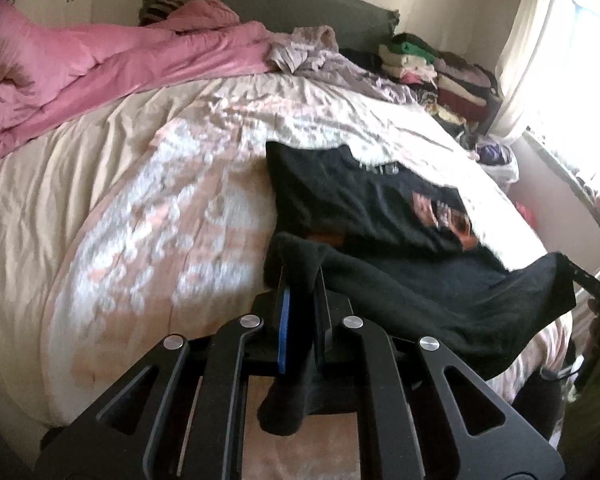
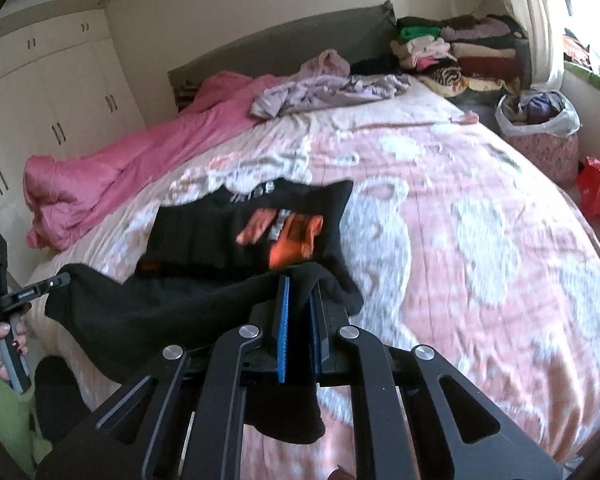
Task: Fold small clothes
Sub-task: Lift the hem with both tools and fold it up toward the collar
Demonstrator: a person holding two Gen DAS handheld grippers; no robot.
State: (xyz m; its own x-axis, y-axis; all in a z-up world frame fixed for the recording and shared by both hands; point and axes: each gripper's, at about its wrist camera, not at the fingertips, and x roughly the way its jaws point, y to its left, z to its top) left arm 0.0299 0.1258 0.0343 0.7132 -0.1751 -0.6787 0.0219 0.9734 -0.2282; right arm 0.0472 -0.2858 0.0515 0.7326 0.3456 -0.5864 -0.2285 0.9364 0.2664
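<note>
Black, soft T-shirt with an orange print lies on your quilted floral bedspread. Your left gripper and right gripper each pinch one near hem corner, fabric sagging between.

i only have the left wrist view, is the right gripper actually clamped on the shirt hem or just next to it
Observer: Clamped. In the right wrist view the right gripper has black shirt fabric pinched between its blue pads, a flap hanging below.
Operator: is the print clear on that side
Observer: Yes, the orange print faces up on the part lying flat.
Operator: anything by the bed's far right corner
Observer: A laundry basket lined with a white bag, and a red bag on the floor.
</note>
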